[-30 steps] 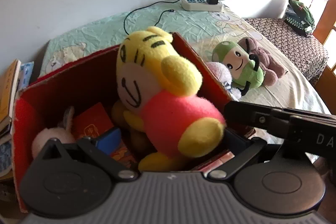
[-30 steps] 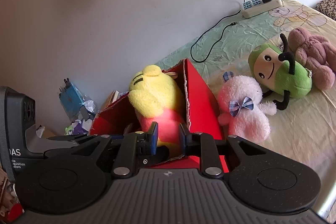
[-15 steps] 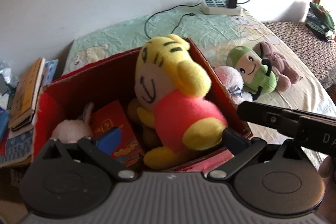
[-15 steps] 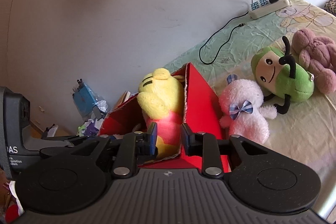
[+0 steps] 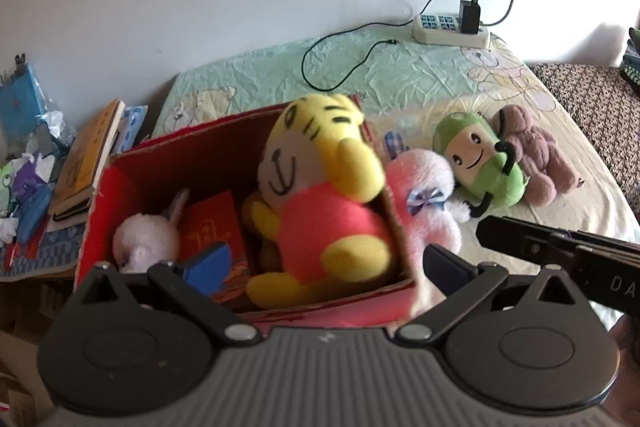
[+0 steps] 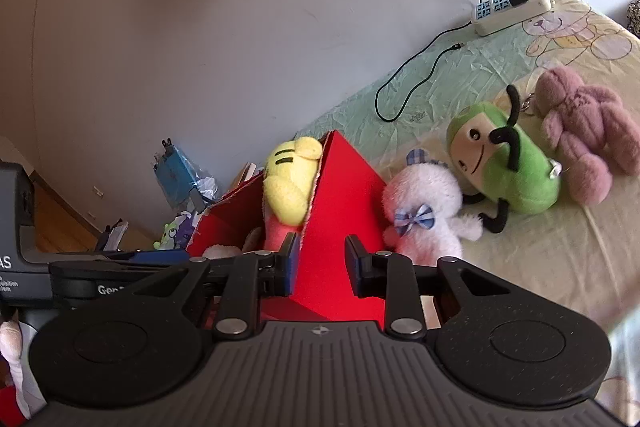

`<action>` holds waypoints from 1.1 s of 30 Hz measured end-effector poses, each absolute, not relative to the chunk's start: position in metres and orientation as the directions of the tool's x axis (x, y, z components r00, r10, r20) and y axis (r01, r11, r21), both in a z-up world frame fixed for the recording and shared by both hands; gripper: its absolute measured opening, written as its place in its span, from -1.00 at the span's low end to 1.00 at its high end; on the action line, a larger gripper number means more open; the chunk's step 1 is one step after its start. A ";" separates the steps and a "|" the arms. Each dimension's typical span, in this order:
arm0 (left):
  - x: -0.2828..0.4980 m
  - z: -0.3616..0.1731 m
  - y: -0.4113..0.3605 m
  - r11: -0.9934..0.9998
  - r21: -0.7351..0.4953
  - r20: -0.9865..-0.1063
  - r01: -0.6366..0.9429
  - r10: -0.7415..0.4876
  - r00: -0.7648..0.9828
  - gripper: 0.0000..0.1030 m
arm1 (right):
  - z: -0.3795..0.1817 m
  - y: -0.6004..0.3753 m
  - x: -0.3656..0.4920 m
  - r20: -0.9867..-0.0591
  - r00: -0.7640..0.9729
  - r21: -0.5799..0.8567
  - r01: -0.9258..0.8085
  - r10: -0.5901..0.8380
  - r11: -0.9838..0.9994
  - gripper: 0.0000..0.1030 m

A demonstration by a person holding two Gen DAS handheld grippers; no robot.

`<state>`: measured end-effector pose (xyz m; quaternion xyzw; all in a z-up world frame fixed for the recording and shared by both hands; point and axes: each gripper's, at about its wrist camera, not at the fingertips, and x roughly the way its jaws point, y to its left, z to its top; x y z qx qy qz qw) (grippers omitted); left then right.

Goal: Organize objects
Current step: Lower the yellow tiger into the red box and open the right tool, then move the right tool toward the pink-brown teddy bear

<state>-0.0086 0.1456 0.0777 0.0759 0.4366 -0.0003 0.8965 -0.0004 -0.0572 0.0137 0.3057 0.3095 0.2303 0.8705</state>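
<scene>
Red box (image 5: 132, 227) already holds the yellow tiger (image 5: 320, 195). Three plush toys wait at three o'clock. Both grippers, left (image 5: 320, 267) and right (image 6: 318, 267), stand open, empty.

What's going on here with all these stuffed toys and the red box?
A person with a gripper in each hand is tidying plush toys into the red box on the bed. The yellow tiger toy already sits inside. The left gripper and right gripper are open and empty; the right one's jaws have just been opening. The pink plush, green plush and mauve plush lie outside.
</scene>
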 end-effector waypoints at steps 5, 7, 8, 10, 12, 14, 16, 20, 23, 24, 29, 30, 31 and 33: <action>-0.012 0.083 0.123 0.991 0.123 -0.775 0.049 0.066 0.628 0.98 | 0.011 -0.079 0.003 -0.403 0.684 0.676 -0.226 0.608 0.701 -0.44; -0.014 0.084 0.113 0.992 0.114 -0.772 0.053 0.055 0.633 0.98 | 0.009 -0.086 0.004 -0.408 0.677 0.675 -0.228 0.612 0.702 -0.44; -0.013 0.084 0.109 0.992 0.110 -0.771 0.056 0.050 0.635 0.98 | 0.008 -0.090 0.003 -0.411 0.675 0.675 -0.227 0.613 0.702 -0.44; -0.014 0.083 0.098 0.993 0.103 -0.770 0.065 0.038 0.637 0.98 | 0.005 -0.099 0.003 -0.416 0.669 0.676 -0.225 0.615 0.702 -0.44; -0.015 0.081 0.087 0.992 0.098 -0.773 0.077 0.027 0.634 0.98 | 0.002 -0.108 0.003 -0.425 0.665 0.677 -0.218 0.614 0.703 -0.43; -0.015 0.077 0.074 0.991 0.098 -0.780 0.093 0.018 0.626 0.98 | -0.002 -0.117 0.001 -0.432 0.662 0.681 -0.205 0.612 0.703 -0.43; -0.014 0.073 0.062 0.989 0.105 -0.786 0.106 0.017 0.619 0.98 | -0.006 -0.126 0.000 -0.439 0.662 0.683 -0.192 0.607 0.704 -0.43; -0.011 0.065 0.043 0.986 0.111 -0.801 0.121 0.017 0.599 0.98 | -0.014 -0.143 -0.002 -0.454 0.665 0.691 -0.158 0.593 0.706 -0.43; -0.010 0.056 0.032 0.986 0.111 -0.817 0.122 0.021 0.577 0.98 | -0.021 -0.154 -0.004 -0.465 0.664 0.699 -0.130 0.585 0.703 -0.43; -0.009 0.053 0.029 0.986 0.108 -0.822 0.125 0.017 0.570 0.98 | -0.024 -0.158 -0.005 -0.470 0.663 0.700 -0.122 0.583 0.703 -0.43; -0.006 0.037 0.021 0.986 0.098 -0.841 0.134 0.010 0.541 0.98 | -0.033 -0.169 -0.008 -0.497 0.659 0.699 -0.080 0.564 0.710 -0.43; -0.005 0.034 0.020 0.986 0.094 -0.845 0.136 0.007 0.535 0.98 | -0.035 -0.170 -0.008 -0.501 0.659 0.700 -0.073 0.561 0.711 -0.43; -0.004 0.031 0.020 0.986 0.091 -0.849 0.138 0.005 0.529 0.98 | -0.037 -0.171 -0.008 -0.505 0.659 0.700 -0.066 0.558 0.712 -0.43; -0.001 0.023 0.019 0.986 0.088 -0.858 0.143 0.002 0.514 0.98 | -0.041 -0.173 -0.009 -0.516 0.659 0.696 -0.049 0.548 0.716 -0.43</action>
